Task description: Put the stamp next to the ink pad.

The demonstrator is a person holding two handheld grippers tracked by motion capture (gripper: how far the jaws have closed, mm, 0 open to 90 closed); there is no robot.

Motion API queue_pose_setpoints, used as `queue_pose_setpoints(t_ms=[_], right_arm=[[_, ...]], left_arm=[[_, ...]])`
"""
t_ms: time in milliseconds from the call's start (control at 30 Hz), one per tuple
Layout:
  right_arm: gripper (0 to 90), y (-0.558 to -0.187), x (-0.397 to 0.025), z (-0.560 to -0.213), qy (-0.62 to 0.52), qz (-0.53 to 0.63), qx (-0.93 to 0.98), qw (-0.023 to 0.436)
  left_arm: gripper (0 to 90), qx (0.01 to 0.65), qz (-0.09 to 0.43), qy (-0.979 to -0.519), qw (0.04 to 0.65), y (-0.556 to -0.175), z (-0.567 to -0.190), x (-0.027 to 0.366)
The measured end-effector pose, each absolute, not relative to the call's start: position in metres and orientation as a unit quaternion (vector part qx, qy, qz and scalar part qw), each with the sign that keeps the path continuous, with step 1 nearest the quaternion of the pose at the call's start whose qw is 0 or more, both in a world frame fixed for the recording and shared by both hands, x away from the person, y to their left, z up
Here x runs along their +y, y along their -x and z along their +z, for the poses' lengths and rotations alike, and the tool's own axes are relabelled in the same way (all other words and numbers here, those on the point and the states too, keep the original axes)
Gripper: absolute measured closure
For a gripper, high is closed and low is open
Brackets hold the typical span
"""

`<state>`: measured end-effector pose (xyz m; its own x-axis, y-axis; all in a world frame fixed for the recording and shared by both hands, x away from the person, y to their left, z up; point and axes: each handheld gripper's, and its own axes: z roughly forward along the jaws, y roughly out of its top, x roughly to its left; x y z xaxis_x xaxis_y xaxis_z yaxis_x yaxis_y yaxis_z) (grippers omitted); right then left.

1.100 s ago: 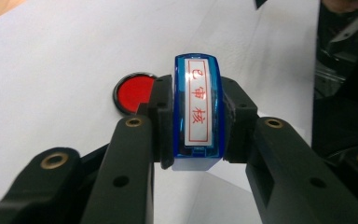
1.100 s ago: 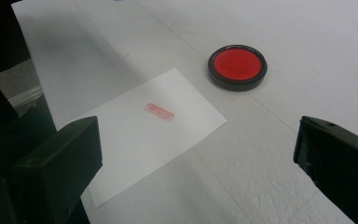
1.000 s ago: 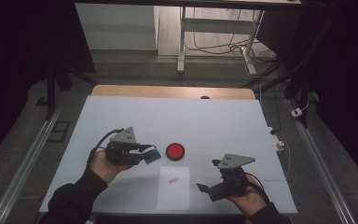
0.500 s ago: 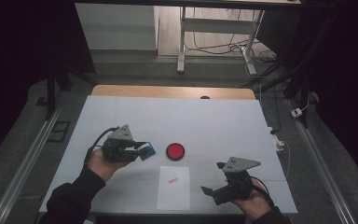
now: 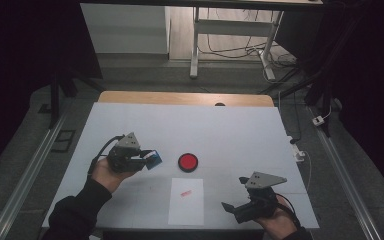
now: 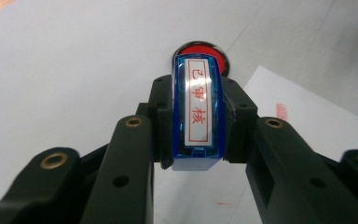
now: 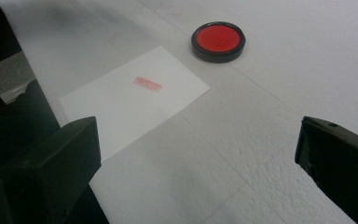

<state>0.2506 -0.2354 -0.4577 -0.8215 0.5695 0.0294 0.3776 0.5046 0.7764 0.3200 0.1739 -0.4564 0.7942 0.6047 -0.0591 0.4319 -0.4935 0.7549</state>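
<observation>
My left gripper [image 5: 150, 159] is shut on a blue stamp [image 6: 198, 112] with a white label and red characters, held above the table left of the red ink pad [image 5: 187, 162]. In the left gripper view the ink pad [image 6: 218, 55] peeks out behind the stamp. A white sheet of paper [image 5: 186, 201] lies near the front edge with a small red stamp mark [image 5: 185, 193] on it. My right gripper [image 5: 230, 209] is open at the front right, beside the paper's right edge. The right gripper view shows the paper [image 7: 130, 100], the mark [image 7: 148, 84] and the pad [image 7: 218, 41] ahead of its wide-apart jaws.
The white table [image 5: 230, 130] has a wooden strip [image 5: 185, 98] along its far edge. A cable and white plug [image 5: 300, 152] lie at the right edge. Metal rails [image 5: 25, 175] run along both sides on the floor.
My left gripper drifted slightly left and away with the stamp. My right gripper moved back toward the front edge and a little right, away from the paper.
</observation>
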Motion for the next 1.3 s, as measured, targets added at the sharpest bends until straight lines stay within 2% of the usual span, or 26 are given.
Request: queue_pose_setpoints(t_ms=[700,1300], right_arm=[[0.0,-0.242,-0.263,-0.459,-0.323,0.403,0.844,0.142],[0.0,-0.238,-0.274,-0.456,-0.334,0.41,0.836,0.146]], left_arm=[[69.5,0.344,0.134,-0.858,0.356,-0.336,-0.484,0.189],[69.4,0.365,0.115,-0.863,0.33,-0.347,-0.502,0.195]])
